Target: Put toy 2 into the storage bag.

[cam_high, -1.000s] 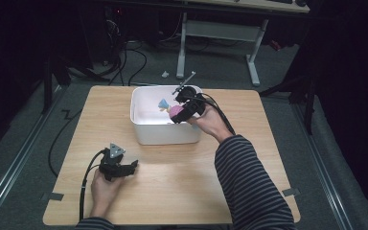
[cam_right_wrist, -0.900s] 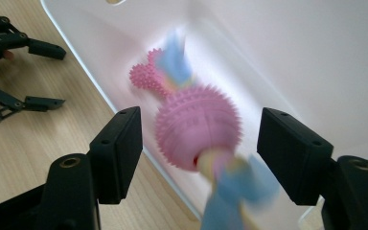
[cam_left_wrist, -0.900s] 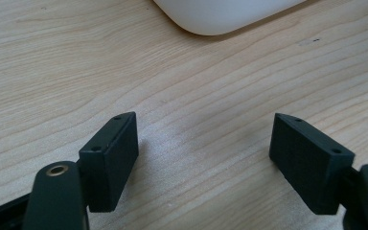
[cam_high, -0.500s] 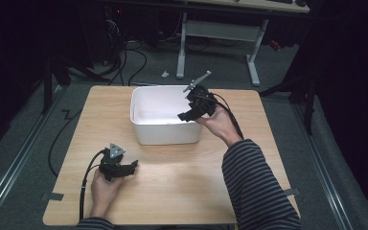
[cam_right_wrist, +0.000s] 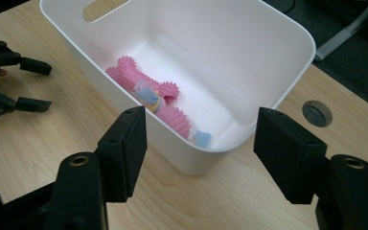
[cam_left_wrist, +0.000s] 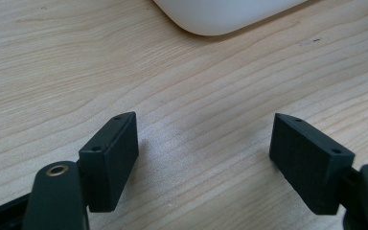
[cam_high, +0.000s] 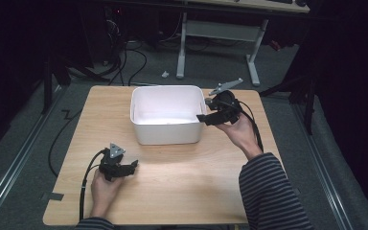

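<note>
Since a second ago the right gripper point(cam_high: 203, 116) has pulled out of the white bin point(cam_high: 165, 88) to its right rim. Its jaws have just been closing on nothing, with a gap left between them. On the table point(cam_high: 182, 187), the bin holds the pink spiky toy point(cam_right_wrist: 139, 79), so that drop looks done. The left gripper point(cam_high: 132, 167) rests near-left, jaws wide and empty.

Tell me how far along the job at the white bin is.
Done: the pink spiky toys already lie inside the white bin. In hand: nothing. The right gripper sits just outside the bin's wall; its jaws have just been closing, with nothing between them. The left gripper rests open on the table. Left: probably nothing more to load, as far as these views show.
</note>
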The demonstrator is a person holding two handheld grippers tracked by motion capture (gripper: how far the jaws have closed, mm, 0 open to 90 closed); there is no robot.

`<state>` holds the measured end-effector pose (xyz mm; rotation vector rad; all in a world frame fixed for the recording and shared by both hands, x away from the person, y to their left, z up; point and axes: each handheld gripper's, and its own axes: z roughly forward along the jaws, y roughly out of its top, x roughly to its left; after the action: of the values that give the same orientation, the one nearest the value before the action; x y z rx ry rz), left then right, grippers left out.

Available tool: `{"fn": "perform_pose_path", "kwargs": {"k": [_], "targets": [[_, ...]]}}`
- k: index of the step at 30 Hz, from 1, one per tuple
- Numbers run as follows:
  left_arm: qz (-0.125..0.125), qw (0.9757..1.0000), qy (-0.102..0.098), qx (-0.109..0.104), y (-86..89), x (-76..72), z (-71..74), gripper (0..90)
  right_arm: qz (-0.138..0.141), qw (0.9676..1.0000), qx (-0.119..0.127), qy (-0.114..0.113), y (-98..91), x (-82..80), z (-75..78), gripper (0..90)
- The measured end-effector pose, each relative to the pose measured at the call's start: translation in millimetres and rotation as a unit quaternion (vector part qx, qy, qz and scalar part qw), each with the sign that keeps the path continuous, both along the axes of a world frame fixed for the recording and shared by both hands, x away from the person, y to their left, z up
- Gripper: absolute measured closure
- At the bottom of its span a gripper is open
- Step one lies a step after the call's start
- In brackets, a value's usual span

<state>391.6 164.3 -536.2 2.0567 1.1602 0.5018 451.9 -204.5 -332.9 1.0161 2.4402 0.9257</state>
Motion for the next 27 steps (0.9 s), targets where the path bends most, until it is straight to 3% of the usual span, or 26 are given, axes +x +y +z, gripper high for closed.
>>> {"fn": "perform_pose_path", "kwargs": {"k": [9,21,27], "targets": [[0.0,1.0,0.0,0.001,0.1,0.0,0.0,25.5,-0.024,0.9995,0.015,-0.01,-30.7,-22.2,1.5,36.6],[0.0,1.0,0.0,0.0,0.1,0.0,0.0,25.4,-0.051,0.9982,0.028,-0.013,-68.0,-50.7,-9.1,36.8],[0.0,1.0,0.0,0.0,0.1,0.0,0.0,25.4,-0.064,0.9966,0.048,-0.018,-84.9,-63.9,-15.4,36.8]]}}
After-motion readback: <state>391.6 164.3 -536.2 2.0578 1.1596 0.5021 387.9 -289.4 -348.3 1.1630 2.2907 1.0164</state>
